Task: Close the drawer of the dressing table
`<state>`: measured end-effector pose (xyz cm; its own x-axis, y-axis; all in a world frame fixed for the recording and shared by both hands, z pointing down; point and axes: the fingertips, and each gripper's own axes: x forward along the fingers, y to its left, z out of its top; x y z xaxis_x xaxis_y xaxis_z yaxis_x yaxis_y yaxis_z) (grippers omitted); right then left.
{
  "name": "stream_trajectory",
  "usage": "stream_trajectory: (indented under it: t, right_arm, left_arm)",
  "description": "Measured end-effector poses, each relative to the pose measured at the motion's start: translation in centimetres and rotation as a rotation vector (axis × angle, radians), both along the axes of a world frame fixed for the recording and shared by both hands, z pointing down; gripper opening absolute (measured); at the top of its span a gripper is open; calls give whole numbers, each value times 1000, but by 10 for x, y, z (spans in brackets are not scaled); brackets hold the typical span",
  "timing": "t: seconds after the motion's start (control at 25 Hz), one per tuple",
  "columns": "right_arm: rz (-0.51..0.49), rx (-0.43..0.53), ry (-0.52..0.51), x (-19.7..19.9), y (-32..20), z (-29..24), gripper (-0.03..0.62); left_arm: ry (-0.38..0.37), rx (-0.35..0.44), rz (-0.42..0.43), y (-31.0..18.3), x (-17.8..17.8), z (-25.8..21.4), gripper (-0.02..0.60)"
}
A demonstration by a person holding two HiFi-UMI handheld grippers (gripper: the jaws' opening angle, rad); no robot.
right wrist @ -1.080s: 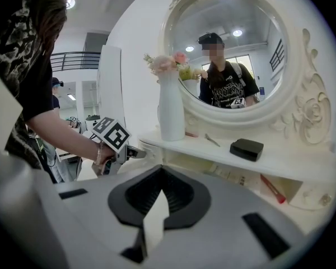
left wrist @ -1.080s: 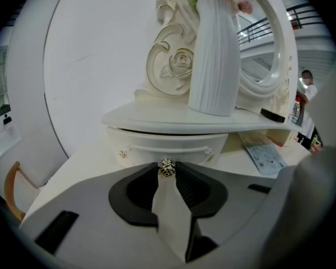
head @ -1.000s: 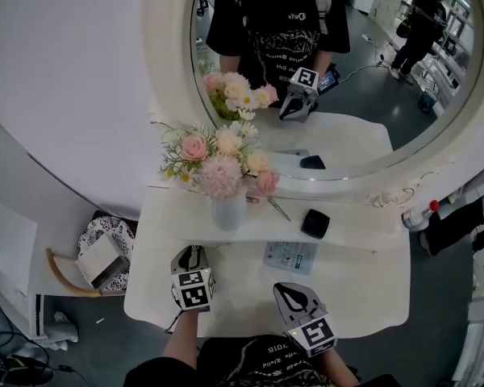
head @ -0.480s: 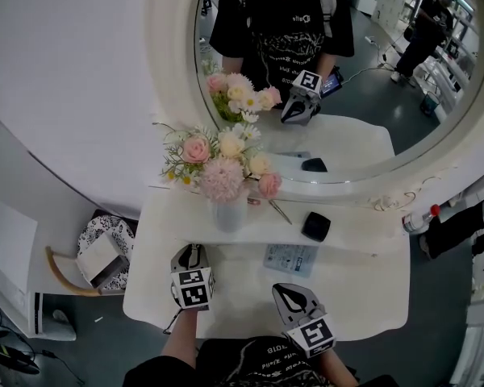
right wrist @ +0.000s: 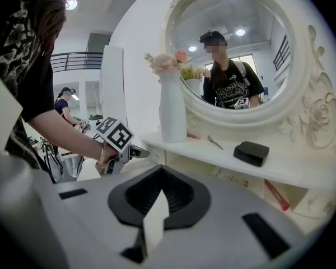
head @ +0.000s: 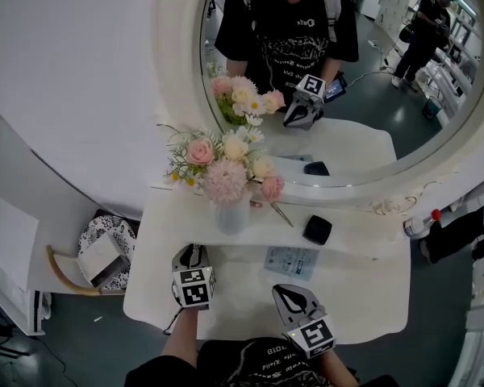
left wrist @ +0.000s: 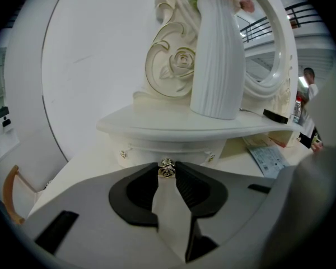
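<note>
The white dressing table (head: 363, 297) has a raised shelf (left wrist: 173, 126) under a round mirror (head: 331, 79). Beneath that shelf is the small drawer front (left wrist: 168, 149) with a metal knob (left wrist: 167, 168). My left gripper (head: 190, 254) is shut on this knob, its pads on either side of it. How far the drawer stands out I cannot tell. In the right gripper view the left gripper (right wrist: 148, 153) reaches in under the shelf. My right gripper (head: 294, 299) hovers over the table's front part, jaws together and nothing in them.
A white vase (head: 231, 214) of flowers stands on the shelf just above the left gripper. A black case (head: 316, 230) and tweezers (head: 278, 210) lie on the shelf, a printed card (head: 291, 260) below it. A patterned stool with a box (head: 105, 256) stands left of the table.
</note>
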<state>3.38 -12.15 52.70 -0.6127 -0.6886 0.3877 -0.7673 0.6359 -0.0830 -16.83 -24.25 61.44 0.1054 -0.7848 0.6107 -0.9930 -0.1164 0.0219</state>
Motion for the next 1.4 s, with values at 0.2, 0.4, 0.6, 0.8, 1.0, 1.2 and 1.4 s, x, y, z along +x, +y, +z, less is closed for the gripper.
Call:
stream_trajectory:
  t: [0.2,0.4,0.6,0.8,1.0,1.2,1.4]
  right_arm:
    - [-16,-1,3,-3,-1,1,9]
    - [-16,-2,3,-2,-3,2,9]
    - [-20,-5,0,-2,-4,3,9]
    - [-24,-5,-2,-2,-6,3,9]
    - [-28,-5,-7,-4,-7,4,9]
    - [-28,-17,-24,-4,-7,3,9]
    - [-32,-49,-52,-4,-6,7,11]
  left_arm:
    - [-1,2,7,-4,0,-1,103]
    - [2,5,5,-6,1,-1,103]
    - [0,10,5,-7,1,-1,104]
    - [0,9,3,-7,1,-1,104]
    - [28,20,-1,-8,1,-1,104]
    - [68,13,3,-8,0,0,107]
    - [116,-35,20,-3,1,4,238]
